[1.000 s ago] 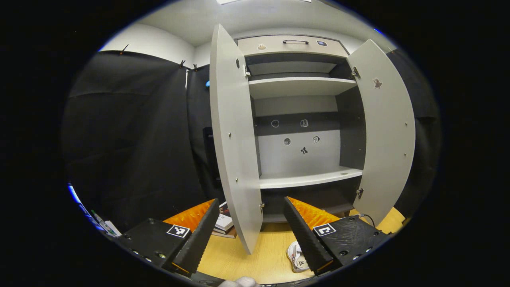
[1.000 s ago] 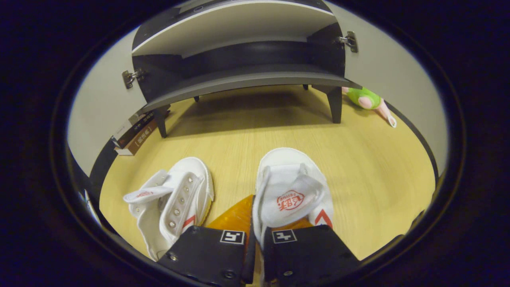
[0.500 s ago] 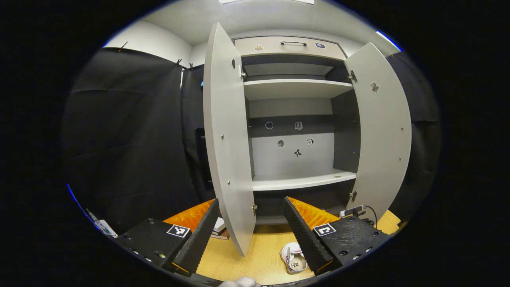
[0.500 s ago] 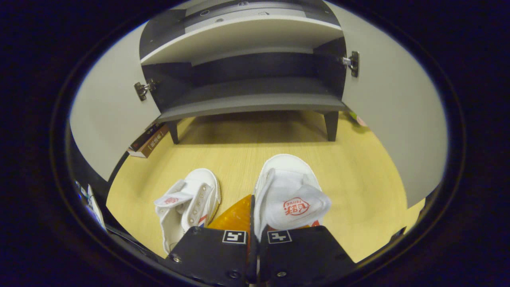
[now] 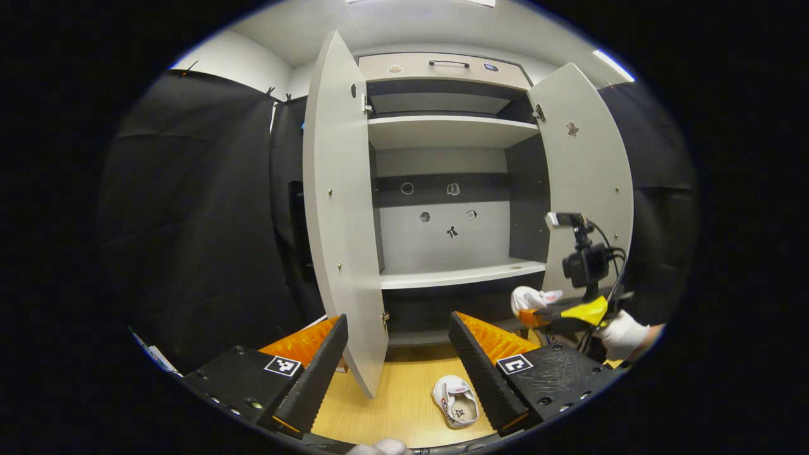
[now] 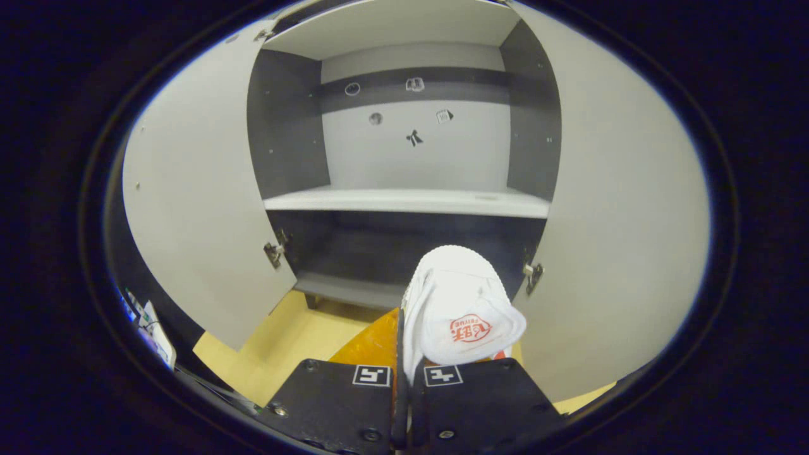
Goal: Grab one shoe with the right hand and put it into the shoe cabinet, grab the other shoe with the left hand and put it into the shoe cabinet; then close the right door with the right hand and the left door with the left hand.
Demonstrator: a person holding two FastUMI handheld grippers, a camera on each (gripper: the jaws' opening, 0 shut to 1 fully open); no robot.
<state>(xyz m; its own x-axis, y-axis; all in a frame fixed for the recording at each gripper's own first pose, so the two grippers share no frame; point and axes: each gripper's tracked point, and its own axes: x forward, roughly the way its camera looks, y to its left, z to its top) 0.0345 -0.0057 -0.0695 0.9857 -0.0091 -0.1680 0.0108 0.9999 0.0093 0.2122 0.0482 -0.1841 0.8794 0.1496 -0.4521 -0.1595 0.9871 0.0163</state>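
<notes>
In the left gripper view, our left gripper hangs with jaws wide and empty; the second shoe lies on the floor just below them, toe pointing away from the shoe cabinet.

In the right gripper view, our right gripper clamps the first shoe, toe pointing at the dark lower compartment straight ahead. Its heel is hidden between the jaws.

One shoe on floor before open cabinet.
</notes>
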